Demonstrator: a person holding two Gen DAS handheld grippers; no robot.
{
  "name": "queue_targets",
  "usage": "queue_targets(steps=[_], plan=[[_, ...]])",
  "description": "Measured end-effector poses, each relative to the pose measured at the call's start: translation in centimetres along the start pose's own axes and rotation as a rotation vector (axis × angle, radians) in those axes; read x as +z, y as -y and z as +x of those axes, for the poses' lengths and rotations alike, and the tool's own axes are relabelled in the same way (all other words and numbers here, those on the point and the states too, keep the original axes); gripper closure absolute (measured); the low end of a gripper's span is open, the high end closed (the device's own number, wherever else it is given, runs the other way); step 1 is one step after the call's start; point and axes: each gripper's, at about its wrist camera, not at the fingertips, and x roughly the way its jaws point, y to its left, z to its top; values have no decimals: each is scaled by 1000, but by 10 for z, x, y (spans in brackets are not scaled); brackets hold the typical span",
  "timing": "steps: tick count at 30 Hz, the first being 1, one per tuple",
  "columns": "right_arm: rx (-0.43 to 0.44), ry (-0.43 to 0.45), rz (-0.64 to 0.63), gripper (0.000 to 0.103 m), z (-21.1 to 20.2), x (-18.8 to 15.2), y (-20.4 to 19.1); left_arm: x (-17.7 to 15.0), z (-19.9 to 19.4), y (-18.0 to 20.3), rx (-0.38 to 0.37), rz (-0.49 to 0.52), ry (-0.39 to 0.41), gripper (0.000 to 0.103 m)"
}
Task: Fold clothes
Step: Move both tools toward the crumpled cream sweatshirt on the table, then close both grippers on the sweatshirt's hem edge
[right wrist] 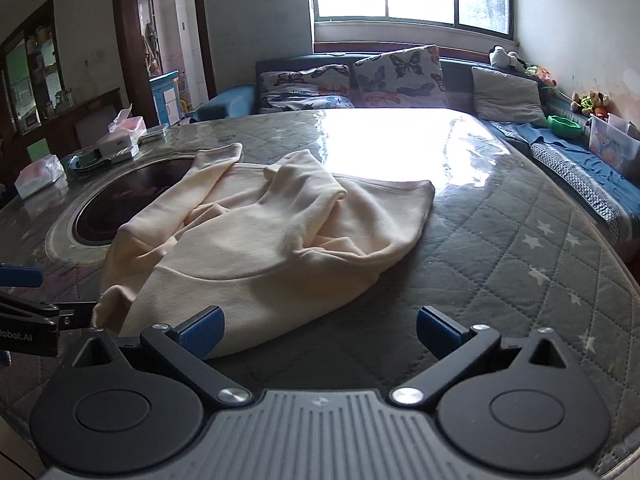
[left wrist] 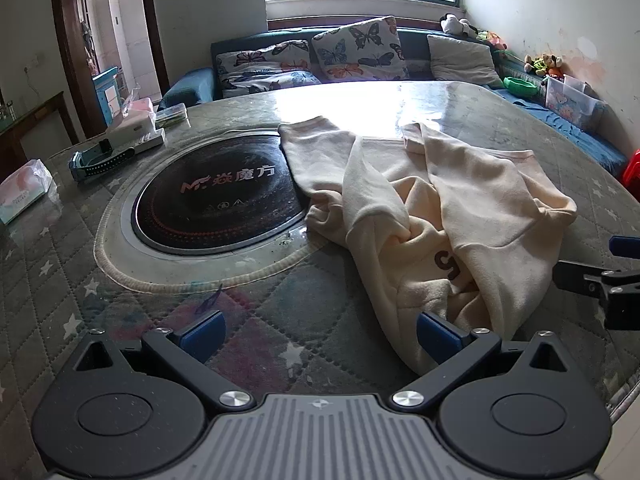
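A cream sweatshirt [left wrist: 460, 216] lies crumpled on the round table, its sleeves folded over the body and a dark printed letter showing near the front. It also shows in the right wrist view [right wrist: 264, 240]. My left gripper [left wrist: 318, 334] is open and empty, low over the table at the garment's near left edge, its right blue pad against the hem. My right gripper [right wrist: 320, 330] is open and empty at the garment's near right edge, its left pad over the fabric. Each gripper shows at the edge of the other's view.
The table [left wrist: 120, 340] has a grey quilted star cover under clear plastic and a black induction plate [left wrist: 216, 200] in the middle, partly under the sweatshirt. Tissue packs [left wrist: 24, 190], boxes [left wrist: 132, 128] and a watch sit at far left. A sofa with cushions [left wrist: 356, 50] stands behind.
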Motion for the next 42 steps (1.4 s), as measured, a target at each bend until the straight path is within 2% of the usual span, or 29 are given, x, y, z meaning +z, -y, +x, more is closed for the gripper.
queue_targets(steps=[12,42], plan=[[18,4,-54,0,-10,0,-2,3,2,4,-8,11,-11,0],[46,-21,-69,0,-18,-2,-3,4,0,14,12,66,-35,0]])
